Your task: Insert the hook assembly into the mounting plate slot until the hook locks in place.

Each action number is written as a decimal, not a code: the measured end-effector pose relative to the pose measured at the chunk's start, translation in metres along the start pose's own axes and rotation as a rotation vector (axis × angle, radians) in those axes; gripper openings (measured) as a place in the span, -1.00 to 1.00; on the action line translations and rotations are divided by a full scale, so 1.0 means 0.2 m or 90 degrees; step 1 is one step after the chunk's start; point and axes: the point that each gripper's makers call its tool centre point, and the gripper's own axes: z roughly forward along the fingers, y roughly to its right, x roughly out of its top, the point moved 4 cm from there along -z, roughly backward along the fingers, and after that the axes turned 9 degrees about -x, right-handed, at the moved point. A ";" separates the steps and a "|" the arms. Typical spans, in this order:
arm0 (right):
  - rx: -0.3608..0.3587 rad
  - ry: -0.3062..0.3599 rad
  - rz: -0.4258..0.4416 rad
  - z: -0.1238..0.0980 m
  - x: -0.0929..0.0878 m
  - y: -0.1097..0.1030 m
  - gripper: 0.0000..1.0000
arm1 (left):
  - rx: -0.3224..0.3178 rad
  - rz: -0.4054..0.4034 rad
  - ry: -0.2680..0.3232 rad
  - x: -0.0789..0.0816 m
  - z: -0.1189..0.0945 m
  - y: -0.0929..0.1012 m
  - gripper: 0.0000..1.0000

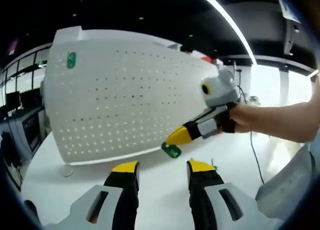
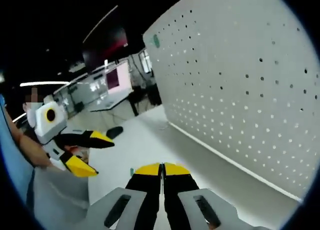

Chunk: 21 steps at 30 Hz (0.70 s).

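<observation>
Right now I'm at the carry-in step: my right claw [image 1: 176, 140] is bringing the little green hook [image 1: 172, 150] up toward the white pegboard mounting plate [image 1: 125, 90] standing on the table [image 1: 160, 190]. In the left gripper view you can see the right claw coming in from the right, its yellow tips pinched together with the green hook at the tips, just off the plate's near bottom corner and not yet touching it as far as I can tell. In the right gripper view those same jaws look fully closed, with just a sliver of green [image 2: 132, 171] peeking out beside the left tip.

My left claw [image 1: 163, 167] is wide open and holding nothing, hovering over the bare table in front of the plate. It shows up in the right gripper view too [image 2: 89, 152], spread open off to the left.

There's another green hook [image 1: 71, 60] already sitting up in the far left corner of the plate.

Next move, I reckon: line the hook's tabs up with a row of holes, push in square, then press down until it seats. Can't make out the tabs from here, so alignment is the tricky bit.
</observation>
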 end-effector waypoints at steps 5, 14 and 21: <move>-0.011 0.040 -0.001 -0.04 0.04 -0.04 -1.00 | 0.008 -0.012 0.016 0.02 -0.01 -0.01 -0.23; -0.020 0.103 -0.001 -0.10 0.12 -0.09 -1.00 | -0.004 -0.009 0.032 0.08 -0.01 0.04 -0.28; -0.020 0.145 0.004 -0.13 0.16 -0.14 -1.00 | -0.006 -0.001 0.045 0.14 0.01 0.06 -0.34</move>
